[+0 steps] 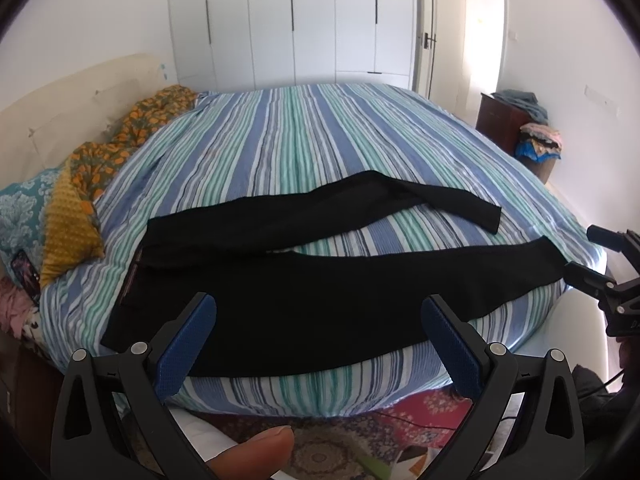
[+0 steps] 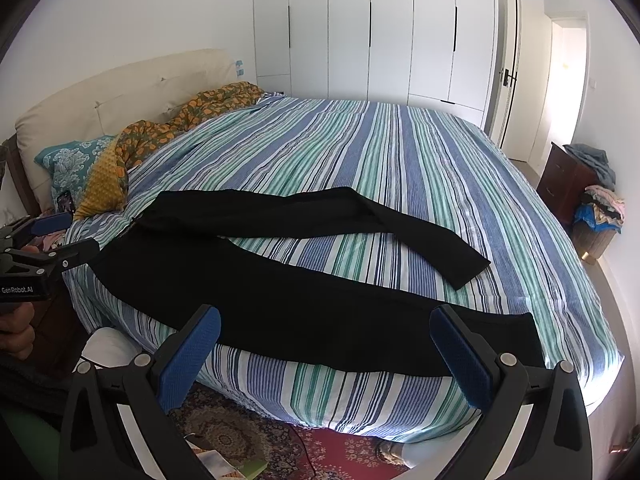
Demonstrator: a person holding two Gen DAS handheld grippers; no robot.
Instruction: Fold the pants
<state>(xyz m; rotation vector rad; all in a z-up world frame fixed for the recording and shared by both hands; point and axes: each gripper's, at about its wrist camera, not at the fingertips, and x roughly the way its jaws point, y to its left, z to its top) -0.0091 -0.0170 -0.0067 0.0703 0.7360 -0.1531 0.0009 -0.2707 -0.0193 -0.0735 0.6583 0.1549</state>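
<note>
Both grippers poised at the bed's near edge, pants untouched.

Left gripper [image 1: 318, 340] and right gripper [image 2: 326, 350] hover with jaws spread wide, holding nothing. Beyond them black pants [image 2: 280, 292] lie flat on the striped bed [image 2: 400, 160], legs splayed apart. Best start, I judge: pinch waistband and hem together, carry one leg squarely onto the other.

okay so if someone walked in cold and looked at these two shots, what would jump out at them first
The black pants would catch the eye first, spread flat across the near side of the striped bedspread, legs splayed apart with the waistband toward the pillows. Next, the left gripper and right gripper, both open and empty at the bed's near edge. Behind stands a white wardrobe.
</note>
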